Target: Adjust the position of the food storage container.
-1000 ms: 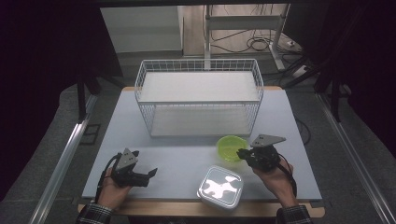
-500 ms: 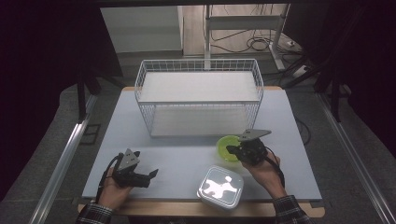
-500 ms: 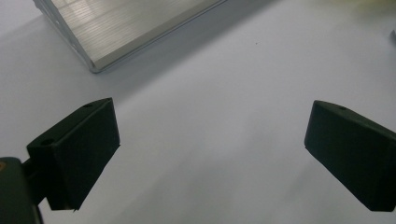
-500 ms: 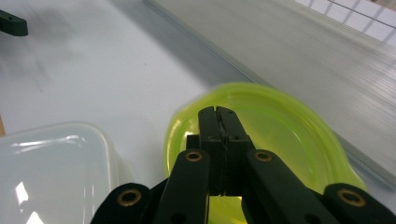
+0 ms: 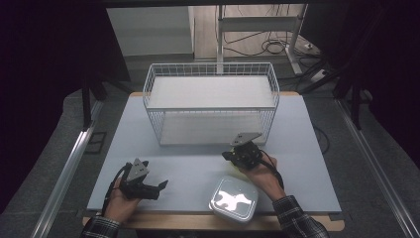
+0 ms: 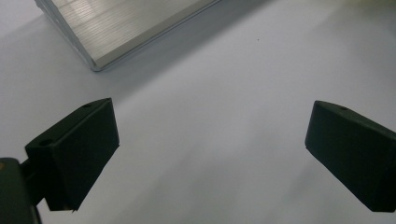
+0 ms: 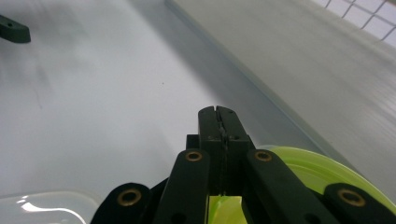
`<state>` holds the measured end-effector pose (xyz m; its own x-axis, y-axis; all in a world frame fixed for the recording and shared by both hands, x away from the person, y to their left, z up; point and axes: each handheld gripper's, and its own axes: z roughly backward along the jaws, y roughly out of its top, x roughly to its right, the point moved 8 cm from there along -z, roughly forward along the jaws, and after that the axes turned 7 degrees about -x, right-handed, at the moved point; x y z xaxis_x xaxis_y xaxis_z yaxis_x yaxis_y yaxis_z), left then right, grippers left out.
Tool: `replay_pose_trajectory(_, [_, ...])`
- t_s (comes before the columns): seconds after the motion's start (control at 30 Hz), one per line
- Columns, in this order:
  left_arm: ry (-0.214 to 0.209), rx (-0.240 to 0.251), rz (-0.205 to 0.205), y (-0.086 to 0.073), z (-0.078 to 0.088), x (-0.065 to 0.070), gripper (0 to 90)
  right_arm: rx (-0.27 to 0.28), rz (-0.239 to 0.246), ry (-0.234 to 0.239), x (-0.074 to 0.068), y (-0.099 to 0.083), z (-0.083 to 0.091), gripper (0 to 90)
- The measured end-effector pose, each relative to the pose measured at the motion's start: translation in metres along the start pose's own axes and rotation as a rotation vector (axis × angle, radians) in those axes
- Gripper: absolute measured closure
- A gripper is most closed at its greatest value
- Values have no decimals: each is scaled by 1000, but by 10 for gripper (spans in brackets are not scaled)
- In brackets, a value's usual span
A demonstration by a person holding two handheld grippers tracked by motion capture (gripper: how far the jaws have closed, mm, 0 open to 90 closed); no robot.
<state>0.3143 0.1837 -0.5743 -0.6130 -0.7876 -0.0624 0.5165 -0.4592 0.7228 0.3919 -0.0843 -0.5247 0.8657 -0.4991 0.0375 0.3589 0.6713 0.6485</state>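
Observation:
A yellow-green bowl (image 7: 303, 170) lies on the white table just in front of the wire basket. My right gripper (image 7: 218, 112) is shut, and a strip of the bowl's yellow-green rim shows pinched between its jaws. In the high view the right gripper (image 5: 228, 155) points left and, with the hand behind it, covers the bowl. My left gripper (image 5: 161, 186) rests low at the front left of the table. Its jaws stand wide open with bare table between them in the left gripper view (image 6: 210, 154).
A white wire basket (image 5: 210, 109) with a flat shelf on top stands at the back middle of the table (image 5: 198, 158). A clear lidded container (image 5: 233, 198) sits at the front edge, just below the right hand. Cables and stands lie beyond the table.
My right gripper has slid left from beside the bowl to over it, so the bowl is now covered in the high view. The left gripper has stayed put.

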Motion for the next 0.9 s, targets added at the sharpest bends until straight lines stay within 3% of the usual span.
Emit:
replay_pose_trajectory(0.17, [0, -4, -3, 0, 0, 0, 23, -42, 23, -5, 0, -5, -9, 896])
replay_pose_trajectory(0.33, [2, -7, -8, 0, 0, 1, 23, -51, 30, -26, 3, -7, -8, 896])
replay_pose_trajectory(0.9, [1, -9, 1, -1, -1, 0, 21, -65, -42, -72, 28, -39, 23, 896])
